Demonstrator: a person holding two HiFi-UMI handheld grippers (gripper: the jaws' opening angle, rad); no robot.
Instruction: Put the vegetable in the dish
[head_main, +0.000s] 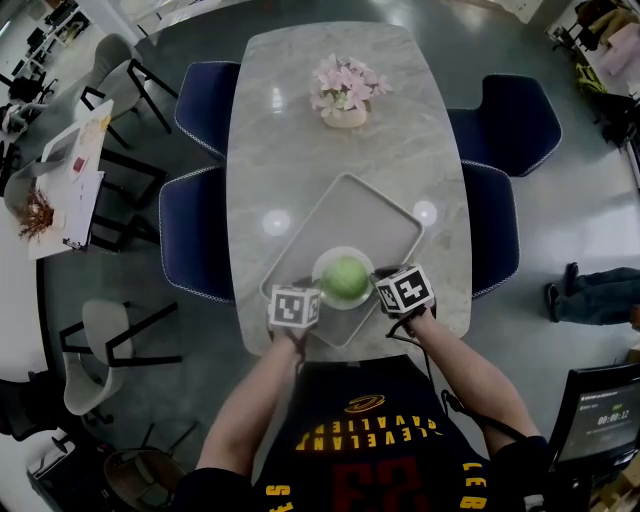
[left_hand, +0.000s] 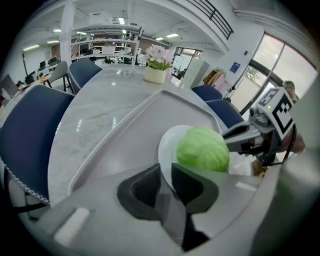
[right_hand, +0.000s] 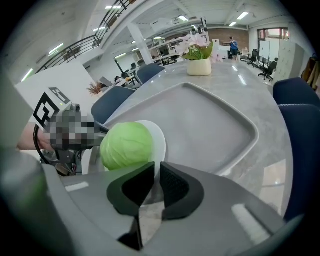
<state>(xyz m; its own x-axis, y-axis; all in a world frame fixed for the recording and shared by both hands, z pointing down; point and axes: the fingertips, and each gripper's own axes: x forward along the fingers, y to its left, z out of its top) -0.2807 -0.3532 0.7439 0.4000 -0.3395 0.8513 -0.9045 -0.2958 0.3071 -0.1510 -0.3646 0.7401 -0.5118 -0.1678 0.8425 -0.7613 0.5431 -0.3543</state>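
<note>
1. Surroundings. The bench (head_main: 300, 120) carries a flower pot (head_main: 345, 95) at its far end, well apart from your work area. Blue chairs (head_main: 195, 245) stand along both long sides of the bench. A tray (head_main: 370, 200) lies skewed on the near half of the bench, with one corner towards you.

2. Obstructions. The cabbage (head_main: 346, 278) sits directly between your two grippers. In each gripper view it blocks part of the line of sight to the opposite gripper.

3. Containers. The tray holds the dish (head_main: 343, 251) at its near end. The dish holds the cabbage, which rests upright at its centre and covers most of the dish, so only the white rim shows around it.

4. Jaws. Your left gripper (left_hand: 166, 175) has its jaws drawn close together, with the left rim of the dish running into the narrow gap between them. Your right gripper (right_hand: 157, 175) is in the same state on the right rim.
</note>
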